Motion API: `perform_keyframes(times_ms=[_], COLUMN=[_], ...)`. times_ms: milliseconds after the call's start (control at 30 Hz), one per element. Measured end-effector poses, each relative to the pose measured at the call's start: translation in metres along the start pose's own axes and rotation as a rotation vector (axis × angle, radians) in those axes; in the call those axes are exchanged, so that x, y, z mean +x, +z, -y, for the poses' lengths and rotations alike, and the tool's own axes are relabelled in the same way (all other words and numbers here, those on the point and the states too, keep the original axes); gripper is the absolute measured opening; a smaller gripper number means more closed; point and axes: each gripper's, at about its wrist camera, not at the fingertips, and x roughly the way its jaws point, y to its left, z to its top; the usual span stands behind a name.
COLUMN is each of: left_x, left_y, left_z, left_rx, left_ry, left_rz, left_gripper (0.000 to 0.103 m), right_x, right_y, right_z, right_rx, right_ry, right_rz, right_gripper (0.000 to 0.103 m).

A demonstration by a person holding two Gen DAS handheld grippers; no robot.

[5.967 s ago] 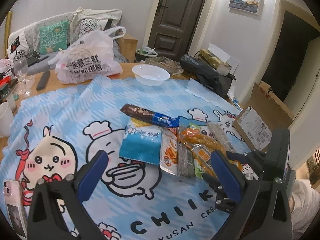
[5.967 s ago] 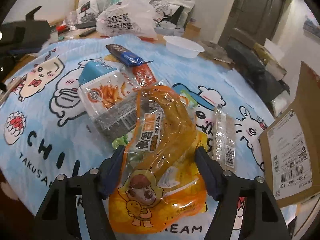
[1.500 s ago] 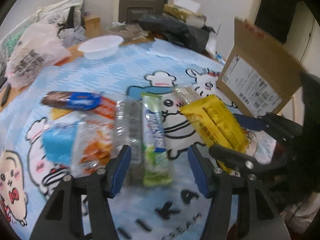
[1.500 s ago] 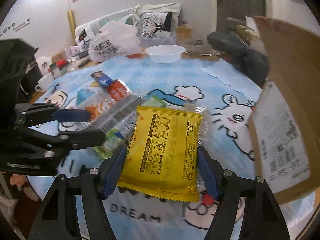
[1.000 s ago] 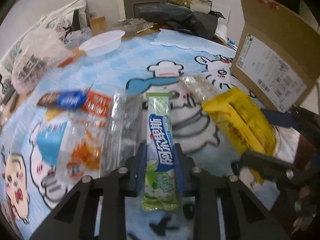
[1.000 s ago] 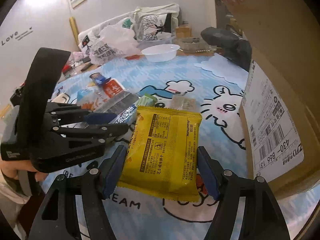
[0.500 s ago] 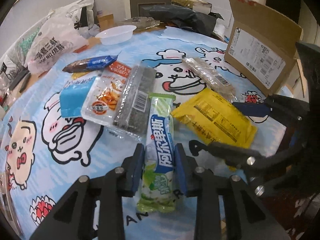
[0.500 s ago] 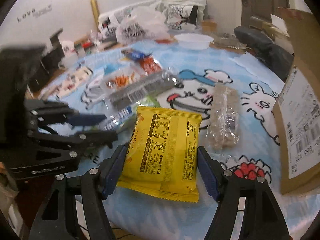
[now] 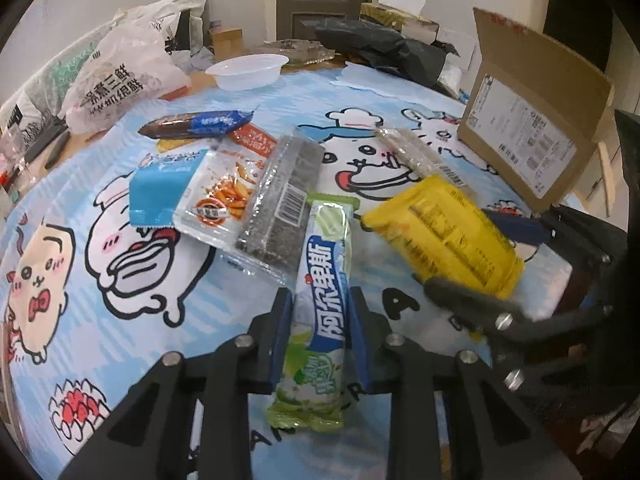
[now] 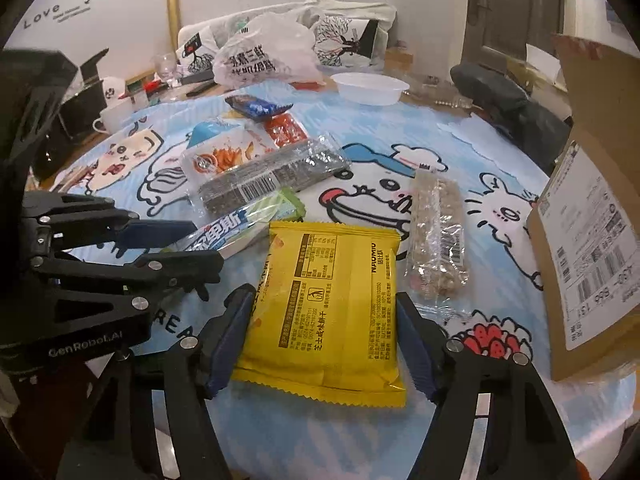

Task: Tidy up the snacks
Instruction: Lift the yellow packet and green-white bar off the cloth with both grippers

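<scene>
The left tool (image 9: 320, 332) pinches the light, slippery green wafer bar (image 9: 322, 300) mid-length, while the right tool (image 10: 320, 340) seemingly clamps the soft, crushable yellow biscuit packet (image 10: 326, 304) by its edges.

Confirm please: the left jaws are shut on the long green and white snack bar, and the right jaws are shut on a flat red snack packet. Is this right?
One detail is wrong. The flat snack packet in the right gripper is yellow, not red, as the right wrist view shows. The left gripper is indeed shut on the long green and white snack bar.
</scene>
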Motion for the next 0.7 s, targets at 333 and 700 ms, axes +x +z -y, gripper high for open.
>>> perform_keyframes(times_ms=[333,700], left_x=[-0.04,0.001], left_y=[0.02,-0.007], left_z=[0.005,0.003], left_rx=[0.042,0.02], left_ry=[0.032,0.043], left_rz=[0.071,-0.007], left_gripper=[0.024,0.03], right_x=[-0.061,-0.051], right_y=[0.035,0.017], right_z=[0.023,0.028], right_rx=[0.019,0.029], right_ry=[0.11,0.139], right_rz=[0.139,0.076], right_gripper=[0.066,0.067])
